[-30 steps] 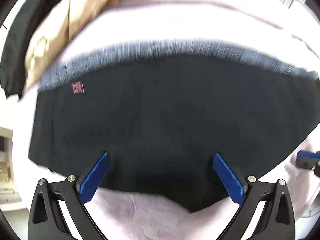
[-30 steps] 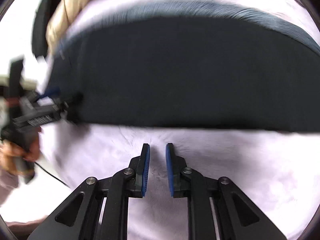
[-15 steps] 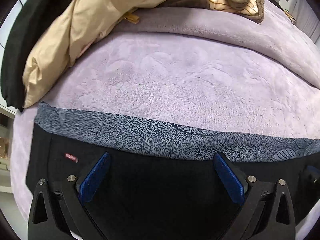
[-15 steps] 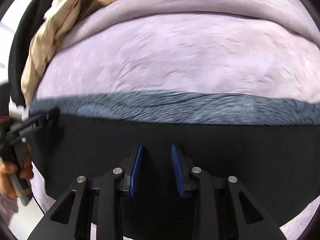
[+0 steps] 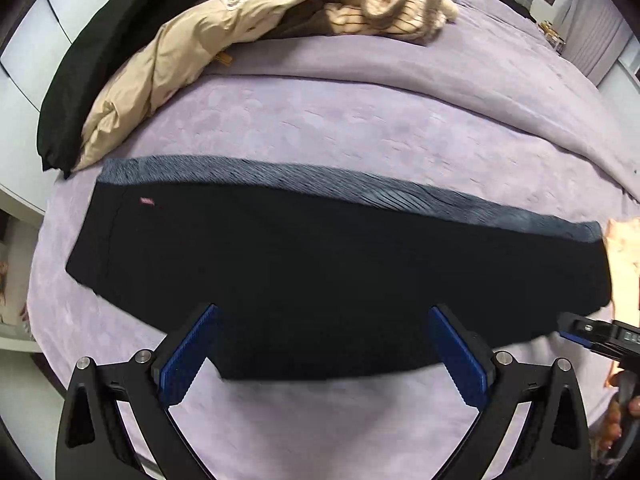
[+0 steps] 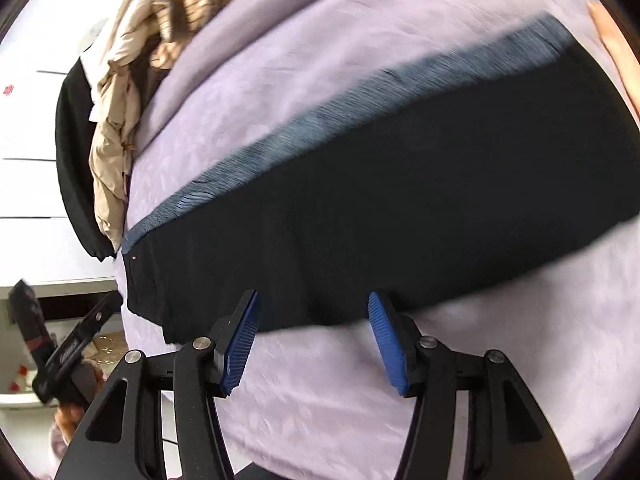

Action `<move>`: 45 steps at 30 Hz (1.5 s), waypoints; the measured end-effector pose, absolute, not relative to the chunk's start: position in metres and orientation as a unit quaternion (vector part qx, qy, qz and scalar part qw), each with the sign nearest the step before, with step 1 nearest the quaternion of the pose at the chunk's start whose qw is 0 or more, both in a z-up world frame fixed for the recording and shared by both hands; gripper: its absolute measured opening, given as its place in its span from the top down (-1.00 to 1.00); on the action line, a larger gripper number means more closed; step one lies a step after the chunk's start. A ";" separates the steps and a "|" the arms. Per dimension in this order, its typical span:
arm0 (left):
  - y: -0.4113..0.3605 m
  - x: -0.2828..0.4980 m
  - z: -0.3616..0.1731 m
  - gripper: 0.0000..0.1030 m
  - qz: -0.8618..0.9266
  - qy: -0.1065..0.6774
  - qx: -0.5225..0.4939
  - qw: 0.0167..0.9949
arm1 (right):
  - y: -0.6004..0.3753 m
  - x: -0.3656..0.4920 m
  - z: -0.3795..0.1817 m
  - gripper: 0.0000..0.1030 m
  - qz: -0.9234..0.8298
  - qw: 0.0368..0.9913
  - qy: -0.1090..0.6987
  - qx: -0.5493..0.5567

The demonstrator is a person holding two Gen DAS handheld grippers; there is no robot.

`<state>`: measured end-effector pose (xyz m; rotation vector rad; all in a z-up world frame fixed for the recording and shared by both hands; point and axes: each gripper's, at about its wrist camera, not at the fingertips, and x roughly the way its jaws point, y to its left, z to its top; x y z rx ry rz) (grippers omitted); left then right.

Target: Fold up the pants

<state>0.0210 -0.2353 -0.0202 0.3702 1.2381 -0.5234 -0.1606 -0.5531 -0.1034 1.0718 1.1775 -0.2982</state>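
While both tools hover clear of the cloth, the left gripper (image 5: pixel 322 346) stands wide open and empty, and the right gripper (image 6: pixel 312 338) is opening with nothing between its pads. Beyond them the black pants (image 5: pixel 320 276) lie flat in one long band on the purple bedspread (image 5: pixel 360 120), grey inner edge on the far side. Judged part-folded; crosswise folds remain.
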 end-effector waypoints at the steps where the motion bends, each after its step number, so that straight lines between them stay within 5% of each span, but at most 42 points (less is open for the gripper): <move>1: -0.240 0.007 -0.018 -1.00 -0.242 0.575 0.164 0.764 | -0.556 -0.164 -0.105 -0.17 -0.131 0.687 0.529 0.480; 17: -0.286 -0.055 -0.015 -1.00 -0.237 0.582 0.188 0.755 | -0.602 -0.228 -0.114 -0.17 -0.145 0.673 0.509 0.517; 29: -0.314 -0.034 -0.074 -1.00 -0.220 0.624 0.214 0.719 | -0.663 -0.295 -0.132 -0.16 -0.255 0.641 0.425 0.586; 34: -0.337 -0.032 -0.089 -1.00 -0.222 0.622 0.233 0.714 | -0.676 -0.308 -0.136 -0.05 -0.281 0.638 0.382 0.607; 36: -0.345 -0.032 -0.092 -1.00 -0.223 0.624 0.238 0.710 | -0.681 -0.309 -0.140 0.53 -0.278 0.635 0.375 0.616; 37: -0.348 -0.033 -0.092 -1.00 -0.226 0.622 0.239 0.711 | -0.681 -0.310 -0.140 0.65 -0.272 0.636 0.368 0.621; 45: -0.354 -0.042 -0.097 -1.00 -0.235 0.612 0.261 0.709 | -0.677 -0.329 -0.131 0.46 -0.312 0.634 0.379 0.597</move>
